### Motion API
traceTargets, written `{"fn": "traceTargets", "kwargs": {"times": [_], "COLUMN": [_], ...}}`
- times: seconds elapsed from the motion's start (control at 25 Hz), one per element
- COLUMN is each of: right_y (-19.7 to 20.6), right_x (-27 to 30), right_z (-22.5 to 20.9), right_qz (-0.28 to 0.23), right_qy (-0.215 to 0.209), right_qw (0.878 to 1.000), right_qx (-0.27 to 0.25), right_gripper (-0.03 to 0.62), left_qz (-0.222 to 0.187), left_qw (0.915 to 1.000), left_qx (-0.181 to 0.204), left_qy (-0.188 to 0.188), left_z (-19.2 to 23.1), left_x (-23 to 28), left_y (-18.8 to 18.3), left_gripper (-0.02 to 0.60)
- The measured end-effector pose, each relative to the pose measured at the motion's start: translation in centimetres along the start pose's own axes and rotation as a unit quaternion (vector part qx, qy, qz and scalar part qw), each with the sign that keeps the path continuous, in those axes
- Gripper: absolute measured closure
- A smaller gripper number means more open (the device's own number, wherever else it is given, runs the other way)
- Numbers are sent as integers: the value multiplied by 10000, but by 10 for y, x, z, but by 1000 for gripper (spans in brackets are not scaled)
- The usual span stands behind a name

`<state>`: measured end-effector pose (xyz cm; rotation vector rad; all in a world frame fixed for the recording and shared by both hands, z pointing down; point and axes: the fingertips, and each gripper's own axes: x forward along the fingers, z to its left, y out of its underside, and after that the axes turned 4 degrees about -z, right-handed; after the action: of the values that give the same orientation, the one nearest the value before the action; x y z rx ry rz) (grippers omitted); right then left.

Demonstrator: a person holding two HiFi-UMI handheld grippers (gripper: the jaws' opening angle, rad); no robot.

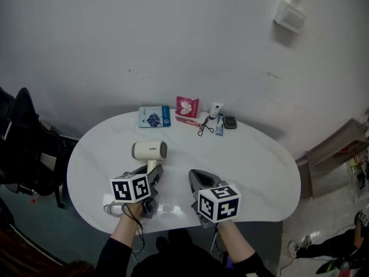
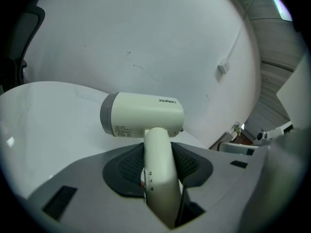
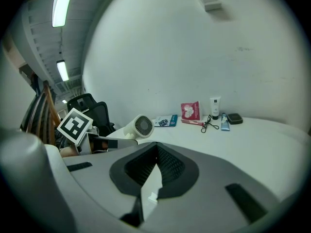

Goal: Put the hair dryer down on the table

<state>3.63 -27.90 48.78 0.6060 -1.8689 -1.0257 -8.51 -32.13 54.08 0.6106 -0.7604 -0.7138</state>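
Observation:
A cream hair dryer (image 1: 150,150) with a grey rear cap is over the left half of the white table (image 1: 259,160), barrel lying level and handle pointing toward me. My left gripper (image 1: 154,169) is shut on that handle; in the left gripper view the handle (image 2: 158,174) sits pinched between the dark pads, under the barrel (image 2: 142,115). Whether the dryer touches the tabletop I cannot tell. My right gripper (image 1: 196,179) is beside it to the right, low over the table, jaws shut and holding nothing (image 3: 156,147). The right gripper view shows the dryer's vent (image 3: 143,126) at left.
Along the table's far edge lie a blue packet (image 1: 154,116), a red packet (image 1: 187,106), a white tube (image 1: 215,109), an eyelash curler (image 1: 204,126) and a small dark case (image 1: 230,122). A black chair (image 1: 23,143) stands left of the table. A white cord (image 1: 109,206) hangs near my left wrist.

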Motion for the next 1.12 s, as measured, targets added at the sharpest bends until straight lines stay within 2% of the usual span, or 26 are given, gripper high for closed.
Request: {"fn": "traceTargets", "kwargs": {"times": [0.44,0.84,1.12], "right_y": [8,11,14], "right_x": [9,16,22], "right_z": [-19,-30,-32], "right_qz": [164,243,347], "right_qy": [102,106,71], "right_qw": [9997,9995,9992], "right_qx": [115,152,159], "right_gripper": [592,592,592], "left_qz": [558,744,813], "left_qw": [9979,9956,9936], "left_qx": [53,88,345], "left_qy": [-322,-562,-699], "left_z": [11,21,22], "left_x": [24,33,38], "left_y": [36,50,53], "left_gripper": [414,414,414]}}
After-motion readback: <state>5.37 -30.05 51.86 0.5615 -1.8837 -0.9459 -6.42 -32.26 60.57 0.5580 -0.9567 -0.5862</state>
